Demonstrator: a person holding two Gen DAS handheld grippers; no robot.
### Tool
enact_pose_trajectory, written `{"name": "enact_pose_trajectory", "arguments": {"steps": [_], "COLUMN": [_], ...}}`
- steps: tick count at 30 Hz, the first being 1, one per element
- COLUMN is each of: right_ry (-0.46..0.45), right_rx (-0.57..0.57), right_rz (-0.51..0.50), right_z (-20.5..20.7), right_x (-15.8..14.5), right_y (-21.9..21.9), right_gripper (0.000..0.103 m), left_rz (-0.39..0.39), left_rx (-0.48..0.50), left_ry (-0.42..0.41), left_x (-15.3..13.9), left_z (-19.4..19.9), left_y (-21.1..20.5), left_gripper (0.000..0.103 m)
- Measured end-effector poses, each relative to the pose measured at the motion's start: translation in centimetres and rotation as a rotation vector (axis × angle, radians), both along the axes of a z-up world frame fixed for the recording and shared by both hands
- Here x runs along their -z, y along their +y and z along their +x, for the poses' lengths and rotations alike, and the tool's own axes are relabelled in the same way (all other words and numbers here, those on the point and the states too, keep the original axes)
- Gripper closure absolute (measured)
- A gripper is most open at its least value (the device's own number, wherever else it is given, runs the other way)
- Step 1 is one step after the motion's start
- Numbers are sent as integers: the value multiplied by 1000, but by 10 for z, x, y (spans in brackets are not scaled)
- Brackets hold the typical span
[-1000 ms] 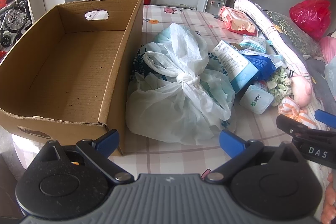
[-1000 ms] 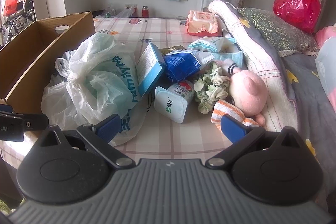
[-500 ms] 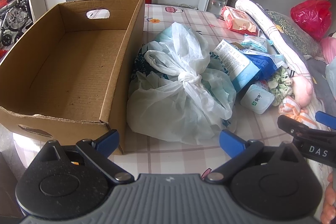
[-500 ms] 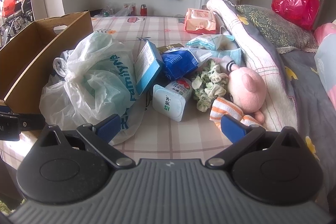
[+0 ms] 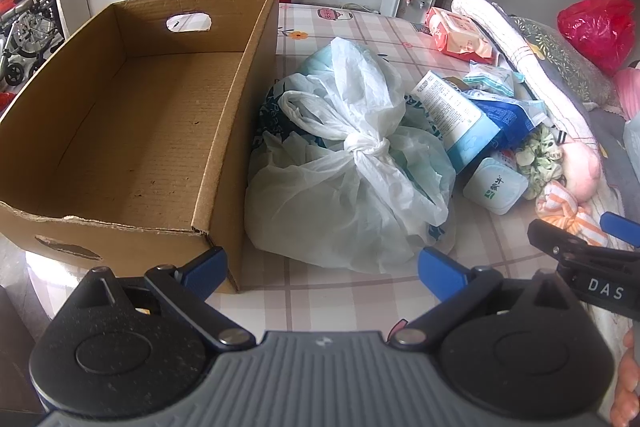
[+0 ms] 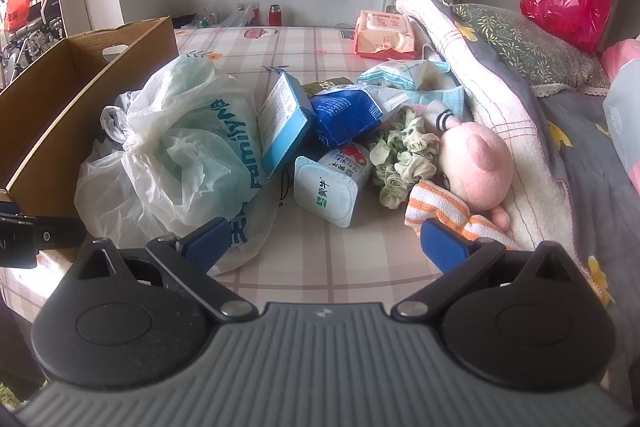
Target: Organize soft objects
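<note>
Two grippers hang at the near edge of the surface, both spread wide and holding nothing: the left gripper faces the knotted bag, the right gripper faces the small heap beyond it. Nothing has gone into the box yet, so the step in hand looks like a first pick.

The bag is nearest the left gripper and just beside the box wall, so it is the likely candidate. Thin, slippery film will slide and balloon under a pinch; closing on the twisted knot, where the plastic is bunched firm, should hold better than the loose belly. Lift high enough to clear the torn cardboard rim.

For the right gripper, the striped cloth lies closest, limp and flat, touching the pink plush, round and squashy. Next come a ruffled green scrunchie and a rigid yoghurt cup on its side, then a stiff blue carton leaning on the bag and a crinkly blue packet. Farther back sits a wipes pack. A quilted blanket runs along the right.
</note>
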State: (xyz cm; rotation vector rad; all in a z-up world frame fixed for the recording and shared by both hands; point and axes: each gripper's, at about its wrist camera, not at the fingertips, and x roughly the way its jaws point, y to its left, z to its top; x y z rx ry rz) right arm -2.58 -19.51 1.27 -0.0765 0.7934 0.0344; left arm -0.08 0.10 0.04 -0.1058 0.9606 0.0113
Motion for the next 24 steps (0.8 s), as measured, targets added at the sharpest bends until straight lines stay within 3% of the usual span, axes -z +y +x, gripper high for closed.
{"name": "enact_pose_trajectory", "arguments": {"steps": [24], "right_ry": [23], "right_rx": [-3], "right_rz": [7], "right_z": [6], "right_x": [7], "right_y": [2], "right_gripper": [1], "left_rz": [-1], "left_rx": [-2], "left_ry": [22], "left_x": [8], "left_z": [4], "left_y": [2], "left_gripper": [1]}}
